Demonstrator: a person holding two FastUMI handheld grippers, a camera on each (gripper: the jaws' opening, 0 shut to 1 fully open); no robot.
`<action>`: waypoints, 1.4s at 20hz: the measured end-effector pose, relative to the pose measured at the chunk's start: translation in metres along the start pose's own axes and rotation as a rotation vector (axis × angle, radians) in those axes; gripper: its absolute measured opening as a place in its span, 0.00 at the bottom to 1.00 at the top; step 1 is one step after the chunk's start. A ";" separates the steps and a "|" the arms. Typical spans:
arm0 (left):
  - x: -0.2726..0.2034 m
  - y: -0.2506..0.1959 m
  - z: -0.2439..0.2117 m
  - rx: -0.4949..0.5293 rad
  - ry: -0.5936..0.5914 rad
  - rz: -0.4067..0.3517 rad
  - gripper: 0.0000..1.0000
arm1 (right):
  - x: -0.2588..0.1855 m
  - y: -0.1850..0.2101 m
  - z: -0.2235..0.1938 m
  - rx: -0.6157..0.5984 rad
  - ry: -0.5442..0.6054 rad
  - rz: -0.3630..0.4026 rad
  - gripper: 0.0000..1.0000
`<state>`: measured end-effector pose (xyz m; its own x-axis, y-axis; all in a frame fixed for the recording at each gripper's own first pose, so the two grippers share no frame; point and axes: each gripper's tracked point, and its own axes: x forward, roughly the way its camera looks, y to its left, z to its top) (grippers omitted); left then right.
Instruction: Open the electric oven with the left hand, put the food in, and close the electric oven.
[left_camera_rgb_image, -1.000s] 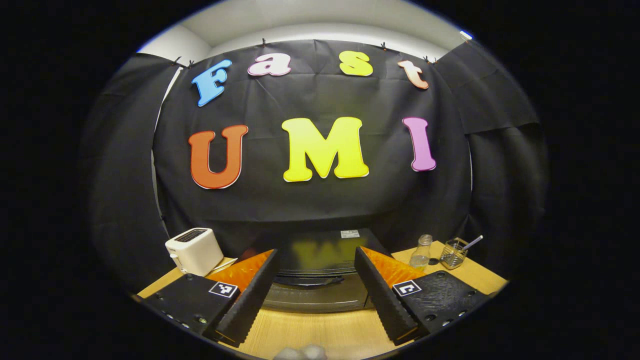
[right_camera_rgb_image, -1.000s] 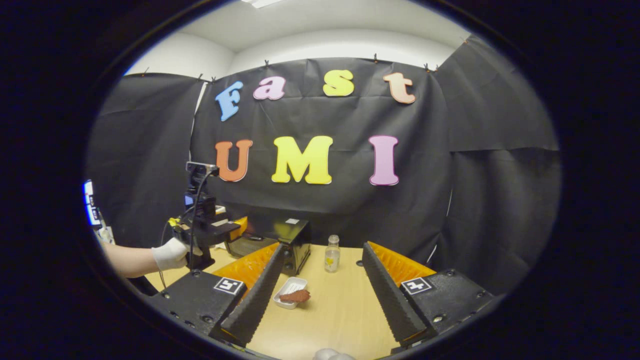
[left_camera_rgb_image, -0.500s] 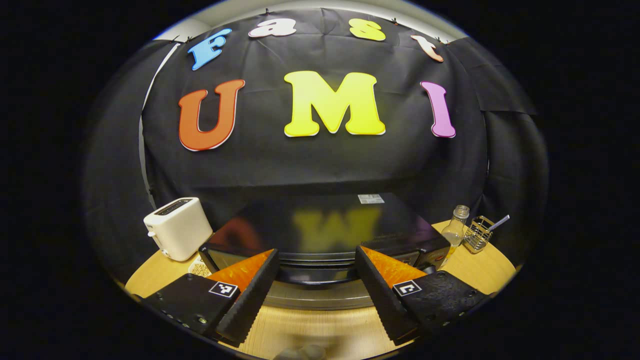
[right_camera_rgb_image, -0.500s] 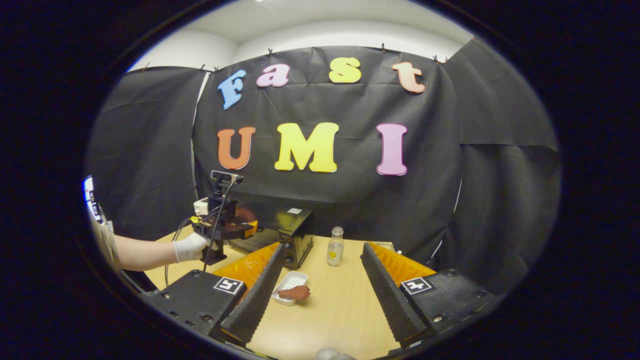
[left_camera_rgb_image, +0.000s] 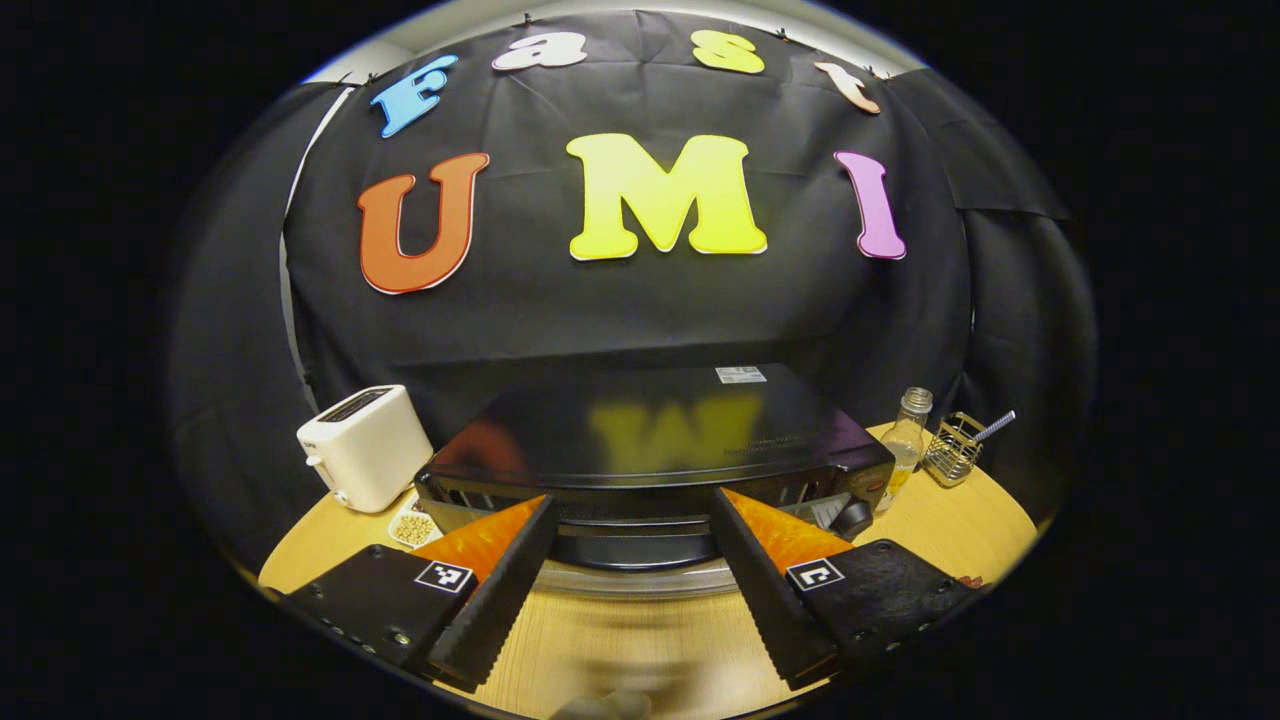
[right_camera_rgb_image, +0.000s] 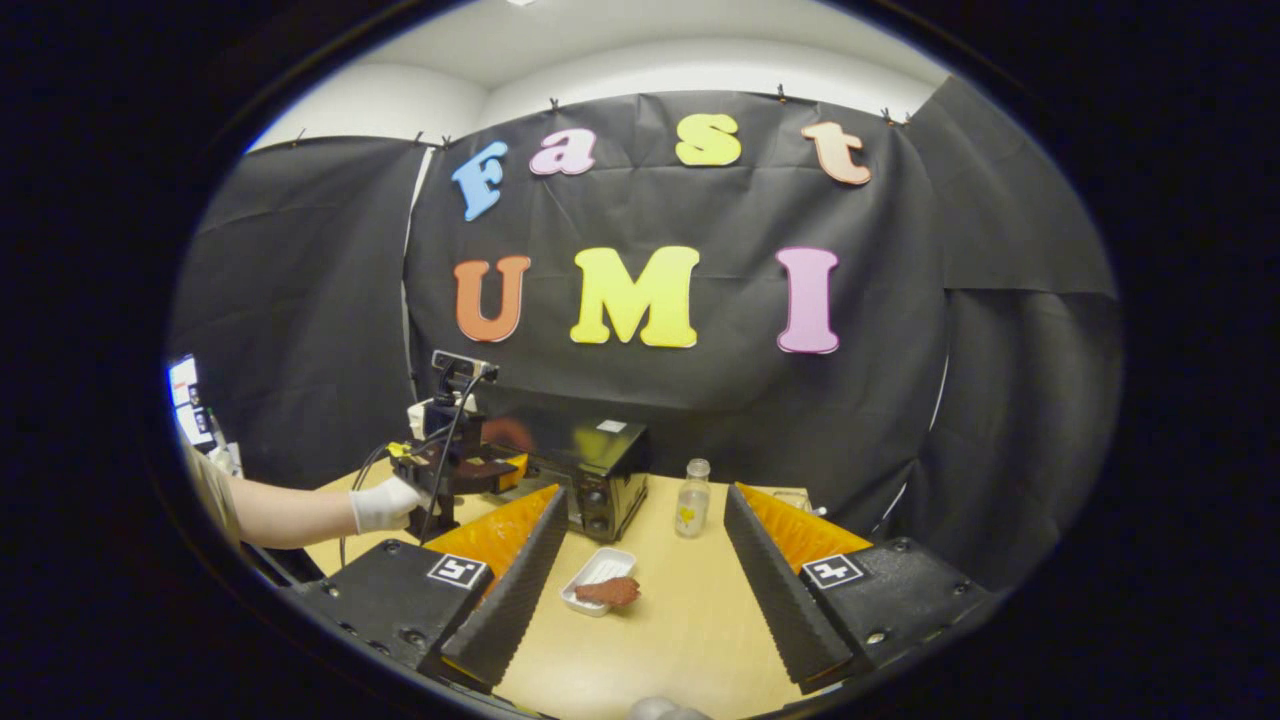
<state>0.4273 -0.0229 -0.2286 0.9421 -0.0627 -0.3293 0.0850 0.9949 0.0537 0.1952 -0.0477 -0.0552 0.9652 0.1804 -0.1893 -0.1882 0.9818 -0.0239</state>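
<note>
Reaching for the oven (left_camera_rgb_image: 650, 440) with my left claw (left_camera_rgb_image: 625, 590), its fingers wide apart, right at the door, which looks shut. My right claw (right_camera_rgb_image: 640, 600) is apart too, holding nothing. The food (right_camera_rgb_image: 607, 592) sits in its little tray (right_camera_rgb_image: 585, 590) on the table (right_camera_rgb_image: 680, 640). Everything is left to do.

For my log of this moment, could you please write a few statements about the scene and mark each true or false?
1. The oven door is wide open. False: it looks closed.
2. The left gripper is open. True.
3. The right gripper holds the food. False: the food lies in a white tray on the table.
4. A toaster stands beside the oven. True.
5. A bottle stands on the table. True.
</note>
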 end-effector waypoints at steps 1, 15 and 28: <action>-0.007 0.000 -0.006 0.001 0.002 0.000 0.98 | 0.001 0.000 0.001 -0.002 -0.004 0.005 0.99; -0.079 -0.004 -0.128 -0.050 0.135 0.019 0.97 | -0.008 -0.001 -0.021 -0.027 0.040 0.019 1.00; -0.082 0.003 -0.186 -0.042 0.221 0.050 0.97 | -0.011 -0.001 -0.047 -0.040 0.099 0.020 1.00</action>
<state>0.2901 0.0003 -0.3764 0.8503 0.0010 -0.5263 0.0221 0.9991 0.0375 0.1760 -0.0532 -0.0995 0.9389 0.1909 -0.2863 -0.2158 0.9747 -0.0578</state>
